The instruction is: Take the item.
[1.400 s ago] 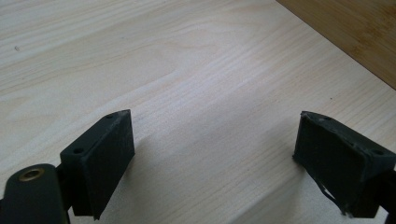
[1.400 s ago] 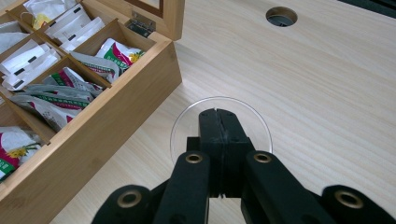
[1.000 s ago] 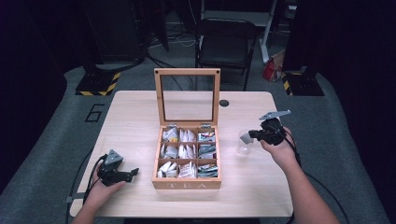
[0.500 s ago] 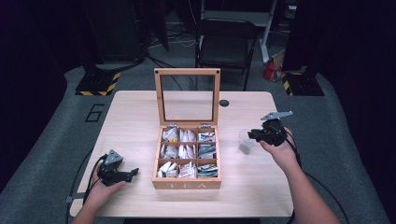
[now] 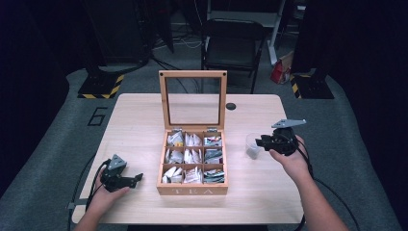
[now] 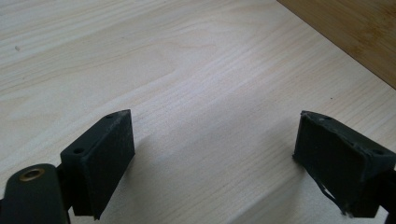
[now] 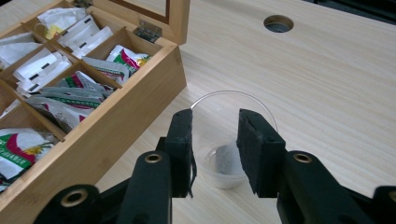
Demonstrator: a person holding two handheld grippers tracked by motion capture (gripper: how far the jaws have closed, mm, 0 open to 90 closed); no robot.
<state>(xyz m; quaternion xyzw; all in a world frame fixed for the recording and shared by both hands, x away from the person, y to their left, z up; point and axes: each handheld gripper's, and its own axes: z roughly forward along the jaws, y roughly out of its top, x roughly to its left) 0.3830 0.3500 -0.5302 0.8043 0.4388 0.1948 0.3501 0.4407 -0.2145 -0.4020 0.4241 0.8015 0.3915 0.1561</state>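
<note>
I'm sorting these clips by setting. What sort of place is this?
Probably a studio or lab set up for recording: a lone wooden table ringed by dark curtains, cables on grey carpet, a folding chair behind.

Pale wood table (image 5: pixel 144 120), tan tea box (image 5: pixel 192 189), clear cup (image 7: pixel 233 140) (white bag inside), black-jawed hand-held gripper (image 7: pixel 215 140)

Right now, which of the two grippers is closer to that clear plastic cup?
The right. The right gripper hovers directly over the clear cup, jaws just opening, nothing gripped between them. The left gripper rests across the table, beyond the tea box.
</note>
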